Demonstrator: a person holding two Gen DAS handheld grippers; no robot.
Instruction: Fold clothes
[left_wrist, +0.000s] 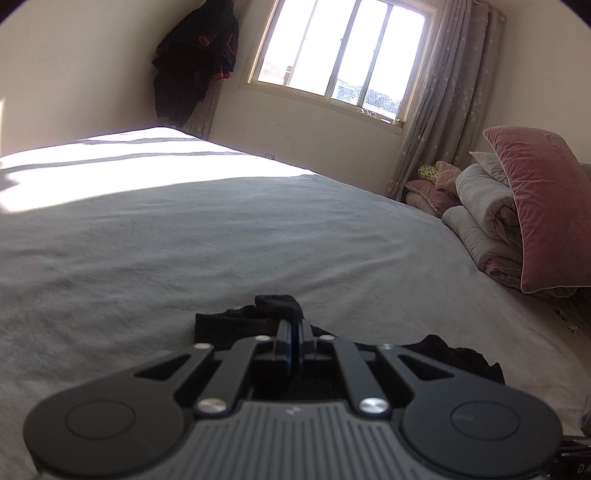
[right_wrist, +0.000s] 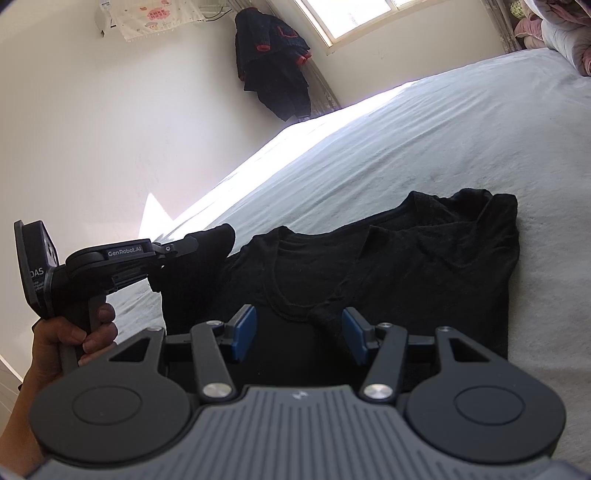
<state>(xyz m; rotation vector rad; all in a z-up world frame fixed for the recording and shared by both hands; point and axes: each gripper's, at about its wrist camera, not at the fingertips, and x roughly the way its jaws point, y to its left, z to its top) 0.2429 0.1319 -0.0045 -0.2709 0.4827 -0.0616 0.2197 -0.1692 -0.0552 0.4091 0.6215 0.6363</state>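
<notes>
On the grey bed (right_wrist: 424, 140), a black shirt (right_wrist: 406, 266) is pinched by the closed left gripper (left_wrist: 294, 325); the right gripper (right_wrist: 299, 332) is held half open, empty.

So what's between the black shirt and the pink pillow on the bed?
Nothing but bare grey bedsheet. In the left wrist view, the black shirt lies near the camera, the pink pillow leans on folded quilts at the right, and only sheet stretches between.
</notes>
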